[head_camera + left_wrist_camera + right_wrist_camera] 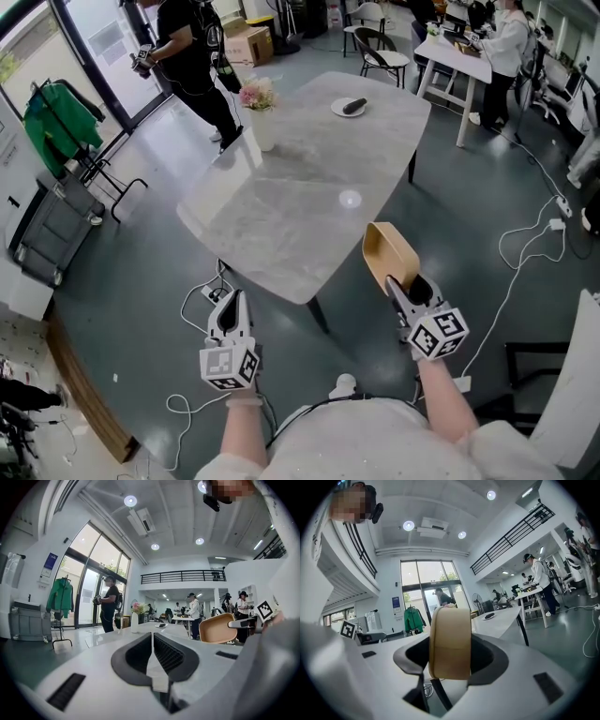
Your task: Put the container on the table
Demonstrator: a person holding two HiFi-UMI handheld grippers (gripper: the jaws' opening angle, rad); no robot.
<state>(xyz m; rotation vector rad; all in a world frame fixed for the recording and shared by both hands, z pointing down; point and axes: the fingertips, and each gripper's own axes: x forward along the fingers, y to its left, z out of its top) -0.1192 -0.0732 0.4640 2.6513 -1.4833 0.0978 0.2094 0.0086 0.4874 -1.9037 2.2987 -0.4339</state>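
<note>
A white vase (263, 129) of pink flowers (257, 94) stands well apart from a plate (337, 111) bearing a dark item (354, 105), possibly a remote, and a green jacket (54, 117) hangs on a rack (94, 169) near a person in black (195, 56).

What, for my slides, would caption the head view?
Right gripper holds a tan container beside the grey table; left gripper is shut, empty.

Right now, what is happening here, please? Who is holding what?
A person holds a gripper in each hand and stands at the near corner of a grey table. The right gripper is clamped on a tan container, which is held up on its edge beside the table's corner and not yet set down. The left gripper is shut and empty. On the far part of the table stand a vase of flowers and a small plate.
</note>
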